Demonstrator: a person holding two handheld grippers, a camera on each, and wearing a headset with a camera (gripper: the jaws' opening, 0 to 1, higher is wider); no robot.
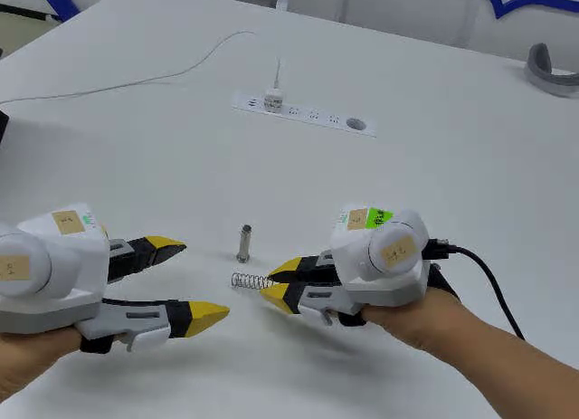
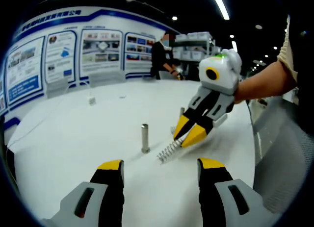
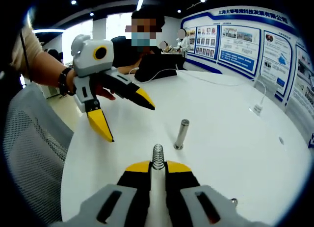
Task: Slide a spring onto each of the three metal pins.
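Observation:
One metal pin point(image 1: 244, 242) stands upright on the white table point(image 1: 407, 175). A small coil spring point(image 1: 251, 280) sticks out sideways from my right gripper point(image 1: 276, 283), which is shut on its end just right of and nearer than the pin. In the right gripper view the spring point(image 3: 157, 156) points forward from the closed yellow tips, with the pin point(image 3: 181, 134) just beyond. My left gripper point(image 1: 194, 281) is open and holds nothing, left of the pin. In the left gripper view its jaws frame the pin point(image 2: 145, 138), the spring point(image 2: 169, 149) and the right gripper point(image 2: 191, 130).
A white power strip point(image 1: 303, 114) with a plugged-in cable lies farther back on the table. A grey curved object point(image 1: 549, 73) rests at the far right edge. A black cord point(image 1: 493, 283) trails from the right gripper. People stand and sit beyond the table.

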